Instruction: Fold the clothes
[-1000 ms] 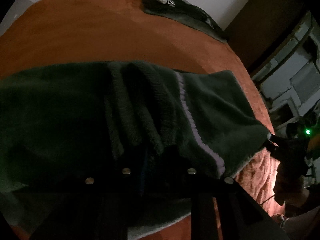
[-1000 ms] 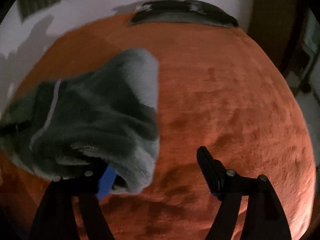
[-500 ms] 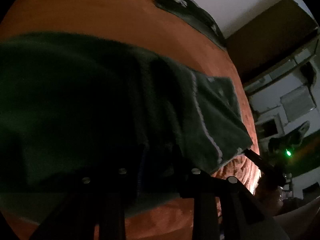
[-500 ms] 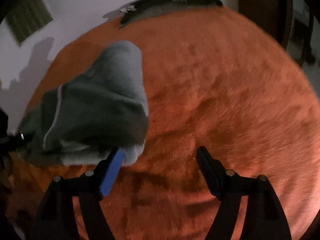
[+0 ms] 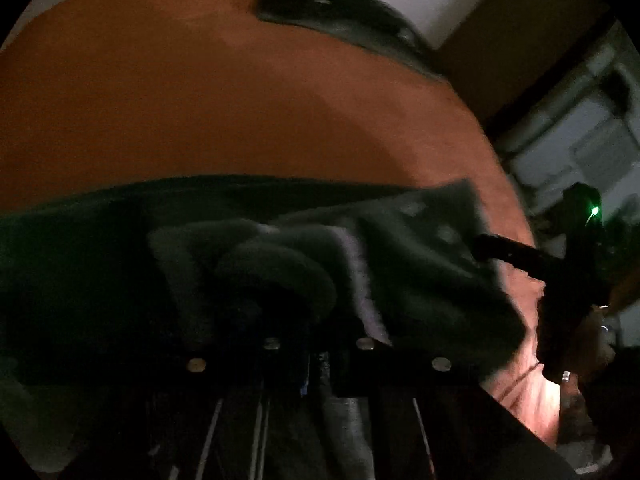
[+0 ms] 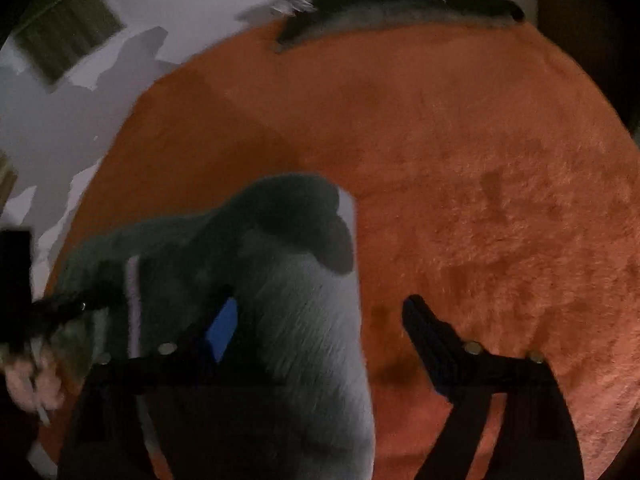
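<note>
The left tongs (image 5: 316, 344) are clenched on a bunched fold of the green garment (image 5: 420, 264), which lies on the orange bed (image 6: 480, 200). The right tongs (image 6: 320, 320) gape, released, garment draped over one finger.

No writing, label, brand or number can be read in either view. The pale marks on the dark garment (image 5: 344, 16) at the far edge of the orange blanket (image 6: 460, 184) are too blurred to make out.

wrist views angled down, sharing blanket (image 5: 200, 112)
</note>
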